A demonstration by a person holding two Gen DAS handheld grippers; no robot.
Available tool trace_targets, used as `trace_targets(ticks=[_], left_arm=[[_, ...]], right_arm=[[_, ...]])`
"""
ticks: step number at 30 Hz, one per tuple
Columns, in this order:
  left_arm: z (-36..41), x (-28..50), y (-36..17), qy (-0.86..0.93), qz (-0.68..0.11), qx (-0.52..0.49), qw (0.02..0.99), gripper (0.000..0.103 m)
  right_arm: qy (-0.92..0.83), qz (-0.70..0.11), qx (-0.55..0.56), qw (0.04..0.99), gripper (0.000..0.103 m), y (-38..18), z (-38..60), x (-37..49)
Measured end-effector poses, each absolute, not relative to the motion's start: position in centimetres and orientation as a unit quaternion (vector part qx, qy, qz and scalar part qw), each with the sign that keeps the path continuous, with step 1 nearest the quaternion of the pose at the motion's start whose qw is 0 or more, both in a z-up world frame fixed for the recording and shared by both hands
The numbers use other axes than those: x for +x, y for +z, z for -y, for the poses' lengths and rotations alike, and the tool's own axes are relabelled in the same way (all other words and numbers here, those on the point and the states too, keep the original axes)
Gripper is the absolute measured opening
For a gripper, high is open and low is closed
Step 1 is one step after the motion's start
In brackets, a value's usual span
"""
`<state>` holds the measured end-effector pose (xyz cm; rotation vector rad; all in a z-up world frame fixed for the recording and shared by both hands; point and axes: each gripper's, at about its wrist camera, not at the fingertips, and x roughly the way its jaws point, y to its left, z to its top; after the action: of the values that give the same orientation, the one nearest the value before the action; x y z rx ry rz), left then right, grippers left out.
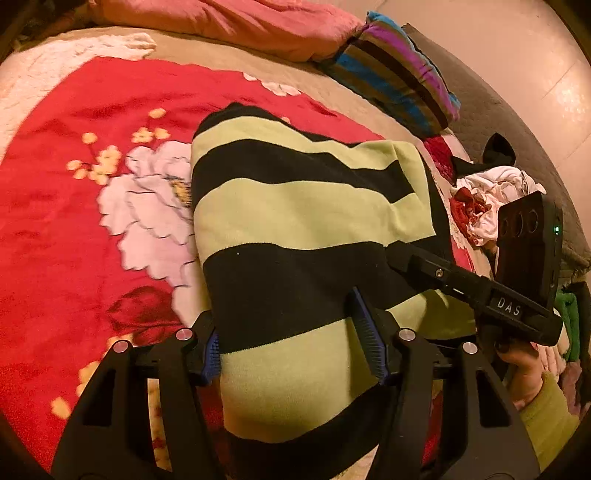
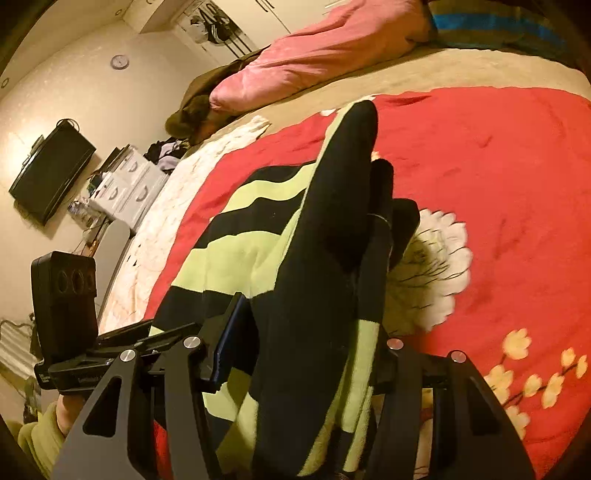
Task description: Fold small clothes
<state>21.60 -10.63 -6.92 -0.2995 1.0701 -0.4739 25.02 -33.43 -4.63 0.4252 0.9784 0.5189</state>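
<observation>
Green-and-black striped knit sweater (image 1: 295,206) is pinched by left gripper (image 1: 295,354) and right gripper (image 2: 303,354); uneven lifting could skew the fold.

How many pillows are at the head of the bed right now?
2. A pink pillow lies along the far edge of the bed, and a striped pillow sits beside it toward the wall. More could be hidden outside the frame.
</observation>
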Motion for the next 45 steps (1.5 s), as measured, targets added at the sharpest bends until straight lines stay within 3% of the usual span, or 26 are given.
trace_targets(ticks=[36, 45], left_arm=[[5.7, 15.8, -8.2, -0.199, -0.514, -0.135, 0.823, 0.051], [5.0, 15.9, -9.2, -0.18, -0.518, -0.121, 0.827, 0.055]], right_arm=[[0.222, -0.496, 0.16, 0.824, 0.051, -6.1, 27.8, 20.4], [0.173, -0.523, 0.13, 0.824, 0.072, -8.1, 27.9, 20.4]])
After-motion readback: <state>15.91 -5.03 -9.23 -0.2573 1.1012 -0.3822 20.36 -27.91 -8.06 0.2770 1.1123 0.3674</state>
